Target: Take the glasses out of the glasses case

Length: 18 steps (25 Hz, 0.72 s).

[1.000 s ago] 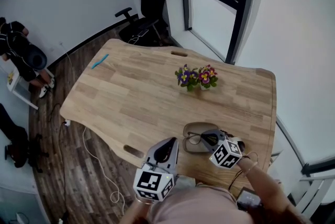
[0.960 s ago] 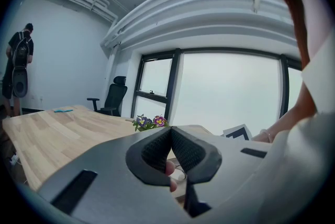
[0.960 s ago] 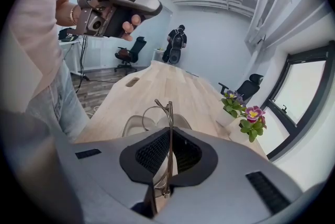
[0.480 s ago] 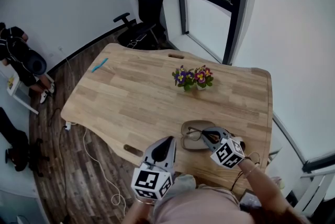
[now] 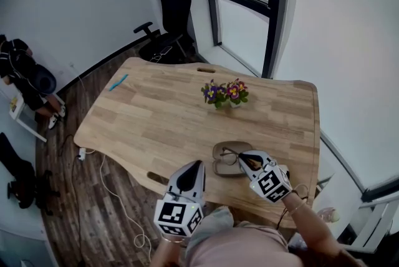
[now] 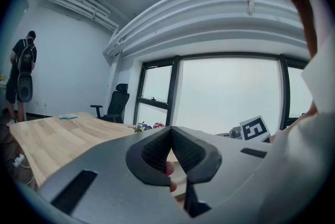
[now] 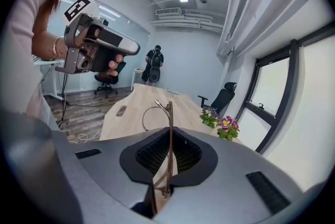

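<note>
An open grey-brown glasses case (image 5: 222, 168) lies near the table's front edge, right of the middle. My right gripper (image 5: 245, 161) hovers at its right side, shut on the thin-framed glasses (image 5: 230, 155). In the right gripper view the glasses (image 7: 169, 129) stand upright between the pads, one lens rim (image 7: 151, 115) sticking out ahead over the table (image 7: 137, 105). My left gripper (image 5: 194, 166) is held in the air left of the case, its jaws shut with nothing between them; its pads (image 6: 157, 149) meet at the tip. The left gripper (image 7: 99, 50) also shows in the right gripper view.
A small pot of purple and pink flowers (image 5: 224, 93) stands behind the case. A blue object (image 5: 118, 82) lies at the far left corner. An office chair (image 5: 169, 16) stands beyond the table, a person (image 5: 22, 69) is at the left, and a cable (image 5: 118, 197) runs on the floor.
The head view has drifted a little. My right gripper keeps hold of the glasses at the case, and my left gripper stays shut in about the same place.
</note>
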Each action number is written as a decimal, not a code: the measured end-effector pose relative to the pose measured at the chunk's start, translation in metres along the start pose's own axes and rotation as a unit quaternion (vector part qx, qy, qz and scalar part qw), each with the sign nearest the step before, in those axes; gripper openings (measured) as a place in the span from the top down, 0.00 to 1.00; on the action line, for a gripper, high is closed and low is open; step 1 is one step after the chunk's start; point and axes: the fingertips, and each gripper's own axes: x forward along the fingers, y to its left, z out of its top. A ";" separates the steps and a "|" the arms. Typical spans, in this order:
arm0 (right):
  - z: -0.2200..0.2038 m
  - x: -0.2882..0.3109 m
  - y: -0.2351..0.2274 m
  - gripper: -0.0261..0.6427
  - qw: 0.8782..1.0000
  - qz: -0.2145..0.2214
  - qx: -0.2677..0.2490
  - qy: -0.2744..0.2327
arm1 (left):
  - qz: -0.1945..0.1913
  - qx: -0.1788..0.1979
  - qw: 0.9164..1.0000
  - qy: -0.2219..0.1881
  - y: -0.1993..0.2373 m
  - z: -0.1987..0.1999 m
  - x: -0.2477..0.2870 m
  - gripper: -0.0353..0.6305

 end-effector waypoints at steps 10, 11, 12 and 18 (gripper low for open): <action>0.020 -0.035 -0.011 0.94 0.997 -0.043 0.043 -0.050 | 0.017 0.002 1.000 -0.007 -0.013 0.005 -0.011 0.95; 0.021 -0.038 -0.013 0.94 0.996 -0.047 0.047 -0.054 | 0.019 0.001 1.000 -0.009 -0.014 0.006 -0.012 0.95; 0.022 -0.042 -0.014 0.94 0.996 -0.051 0.051 -0.059 | 0.021 0.000 1.000 -0.010 -0.015 0.007 -0.012 0.95; 0.029 -0.064 -0.019 0.94 0.992 -0.069 0.071 -0.083 | 0.030 0.000 0.999 -0.015 -0.025 0.010 -0.017 0.95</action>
